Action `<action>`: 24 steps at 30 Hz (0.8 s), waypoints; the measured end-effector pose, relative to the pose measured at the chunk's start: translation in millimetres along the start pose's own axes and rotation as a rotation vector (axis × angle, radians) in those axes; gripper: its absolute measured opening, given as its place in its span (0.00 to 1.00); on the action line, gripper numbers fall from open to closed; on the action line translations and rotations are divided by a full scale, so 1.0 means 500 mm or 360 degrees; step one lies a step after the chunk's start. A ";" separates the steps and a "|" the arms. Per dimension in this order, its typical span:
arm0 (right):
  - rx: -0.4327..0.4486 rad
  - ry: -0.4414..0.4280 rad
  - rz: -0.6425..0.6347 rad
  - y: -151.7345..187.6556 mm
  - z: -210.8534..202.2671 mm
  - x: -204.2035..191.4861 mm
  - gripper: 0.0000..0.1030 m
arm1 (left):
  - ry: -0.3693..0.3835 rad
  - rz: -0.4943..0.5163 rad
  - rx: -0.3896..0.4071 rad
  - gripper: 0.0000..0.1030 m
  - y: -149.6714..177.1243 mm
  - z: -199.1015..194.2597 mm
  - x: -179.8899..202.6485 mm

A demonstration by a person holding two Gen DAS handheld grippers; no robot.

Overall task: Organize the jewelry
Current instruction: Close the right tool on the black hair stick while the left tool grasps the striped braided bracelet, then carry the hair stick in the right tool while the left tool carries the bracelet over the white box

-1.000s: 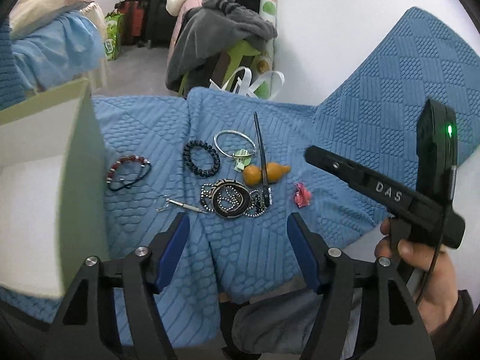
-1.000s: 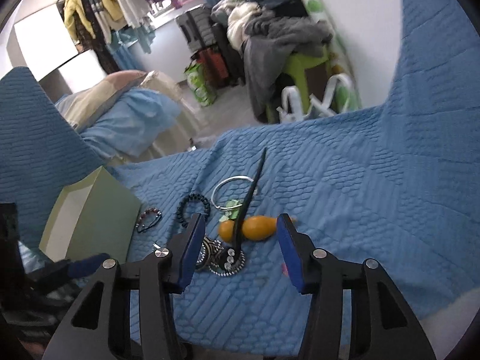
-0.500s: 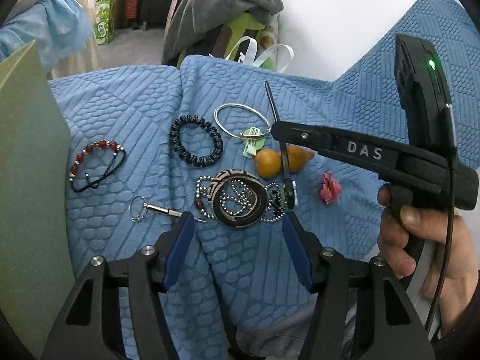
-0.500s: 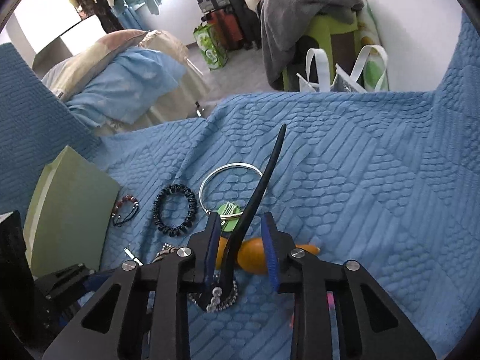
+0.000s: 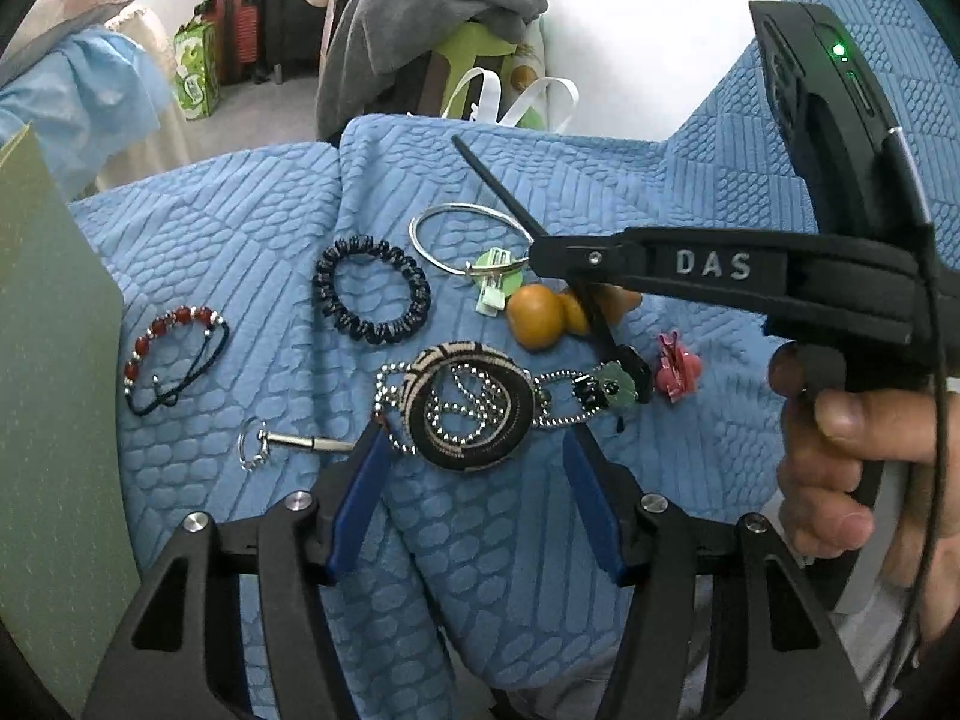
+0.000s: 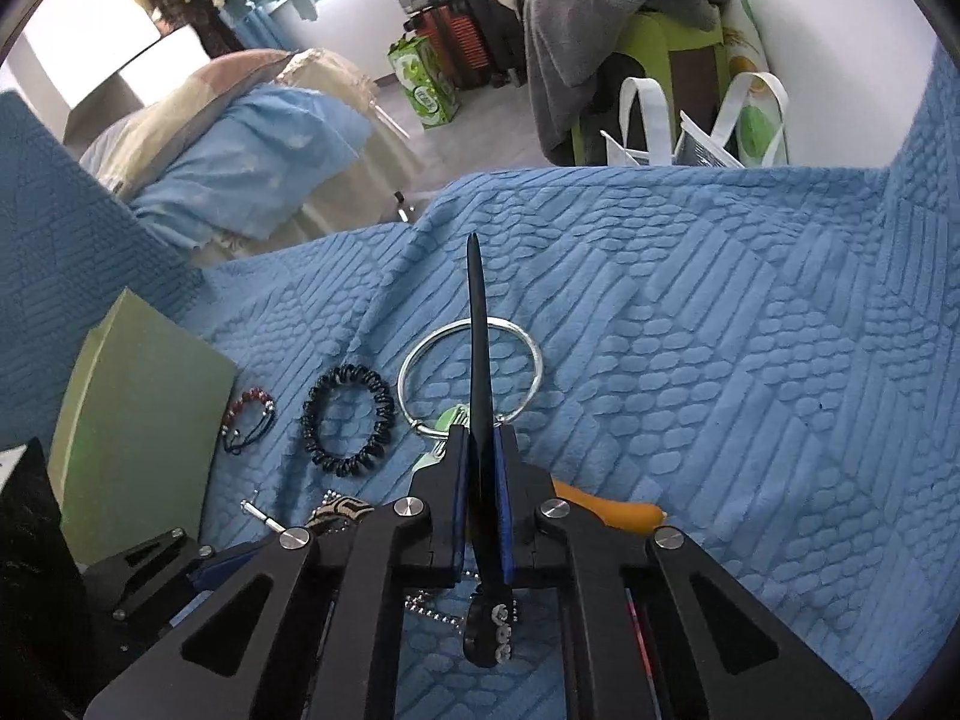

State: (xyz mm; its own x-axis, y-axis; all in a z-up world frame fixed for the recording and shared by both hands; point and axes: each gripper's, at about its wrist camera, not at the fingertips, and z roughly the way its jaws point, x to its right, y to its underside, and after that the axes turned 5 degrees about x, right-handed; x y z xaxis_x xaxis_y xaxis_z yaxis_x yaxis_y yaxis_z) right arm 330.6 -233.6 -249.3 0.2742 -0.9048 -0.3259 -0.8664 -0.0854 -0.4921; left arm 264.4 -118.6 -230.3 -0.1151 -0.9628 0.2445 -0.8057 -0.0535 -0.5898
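Observation:
My right gripper [image 6: 480, 456] is shut on a black hair stick [image 6: 478, 324], whose point reaches forward over a silver bangle [image 6: 528, 354]. In the left wrist view the right gripper [image 5: 540, 252] holds the hair stick [image 5: 498, 183] above the jewelry. My left gripper [image 5: 474, 450] is open, its blue pads either side of a woven bracelet tangled with a bead chain [image 5: 468, 408]. A black bead bracelet [image 5: 372, 291], a red bead bracelet [image 5: 174, 354], a small key ring charm [image 5: 264, 444], an orange gourd charm [image 5: 540, 318] and a pink clip [image 5: 675, 363] lie on the blue quilt.
A pale green box [image 5: 54, 390] stands at the left edge, also in the right wrist view [image 6: 138, 438]. The blue quilt [image 6: 720, 360] covers the surface. Beyond its far edge are a green stool with grey clothes [image 5: 432, 12], bags and a bed.
My right gripper closed on the black hair stick and lifted it off the quilt. My left gripper moved forward toward the woven bracelet.

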 end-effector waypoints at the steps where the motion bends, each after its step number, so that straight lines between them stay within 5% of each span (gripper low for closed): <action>1: 0.0007 -0.0007 0.0010 -0.001 -0.002 0.002 0.05 | -0.0017 0.0023 0.0003 0.59 0.000 0.003 0.003; 4: 0.0021 -0.0013 0.0030 -0.001 -0.009 0.006 0.05 | -0.0039 0.0054 0.0014 0.58 -0.006 0.018 0.007; 14: 0.0040 -0.0022 0.0039 -0.001 -0.034 -0.004 0.05 | -0.0066 -0.0018 0.0059 0.20 -0.011 0.020 -0.019; 24: 0.0088 0.0000 0.0005 0.003 -0.076 -0.043 0.04 | 0.0033 -0.0106 0.0101 0.13 -0.022 -0.031 -0.040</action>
State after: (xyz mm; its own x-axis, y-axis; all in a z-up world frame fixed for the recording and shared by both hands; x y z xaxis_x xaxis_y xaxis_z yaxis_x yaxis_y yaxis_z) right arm 307.4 -230.3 -212.2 0.2718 -0.9049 -0.3274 -0.8426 -0.0594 -0.5352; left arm 266.6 -94.7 -216.6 -0.0749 -0.9509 0.3004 -0.7737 -0.1346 -0.6191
